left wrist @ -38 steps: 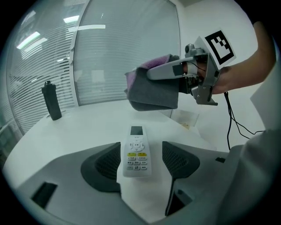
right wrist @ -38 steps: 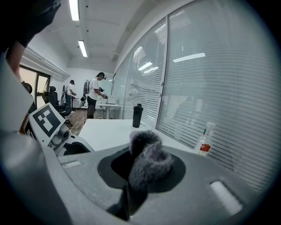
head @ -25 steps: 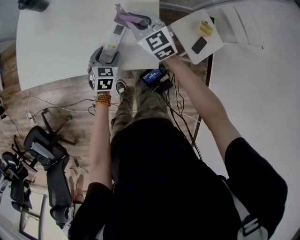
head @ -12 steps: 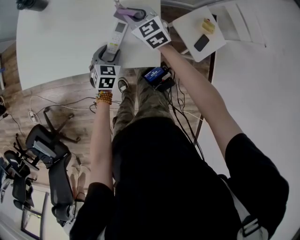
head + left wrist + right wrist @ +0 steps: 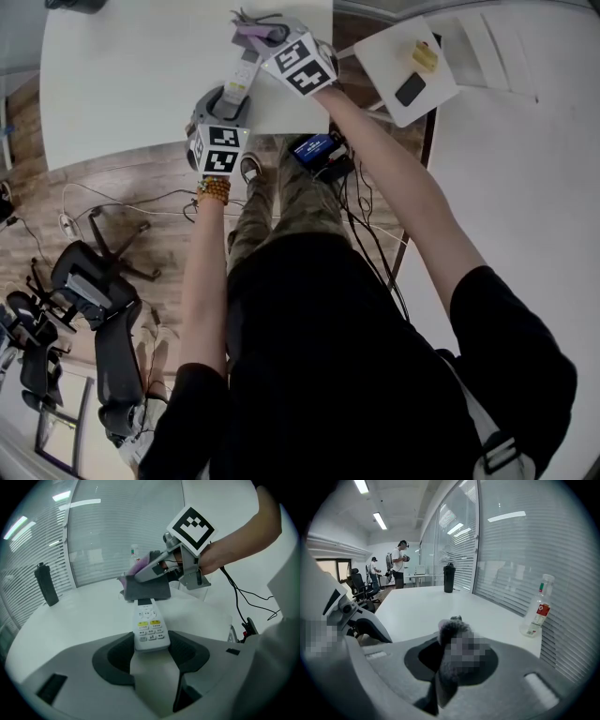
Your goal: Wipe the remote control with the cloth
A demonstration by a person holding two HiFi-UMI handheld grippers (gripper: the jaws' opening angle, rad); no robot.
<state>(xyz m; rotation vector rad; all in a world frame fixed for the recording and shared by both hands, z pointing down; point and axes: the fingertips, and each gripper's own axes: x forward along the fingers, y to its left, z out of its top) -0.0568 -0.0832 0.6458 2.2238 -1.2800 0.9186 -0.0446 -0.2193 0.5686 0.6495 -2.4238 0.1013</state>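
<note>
A white remote control (image 5: pixel 151 629) (image 5: pixel 241 77) lies lengthwise on the white table (image 5: pixel 122 84). Its near end sits between the pads of my left gripper (image 5: pixel 152 645) (image 5: pixel 229 96), which is shut on it. My right gripper (image 5: pixel 457 654) (image 5: pixel 149 570) (image 5: pixel 261 39) is shut on a grey and purple cloth (image 5: pixel 446 629) (image 5: pixel 146 588) (image 5: pixel 251 32). In the left gripper view the cloth rests on the remote's far end and hides its tip.
A black bottle (image 5: pixel 47 584) (image 5: pixel 449 584) stands far back on the table, and a clear plastic bottle (image 5: pixel 536 606) stands by the blinds. To the right is a small white table (image 5: pixel 384 56) with a phone and a yellow item. Office chairs (image 5: pixel 94 300) and cables sit on the floor at my left.
My right gripper has come down and leftward with the cloth, onto the remote's far end. The left gripper has stayed at the remote's near end.
</note>
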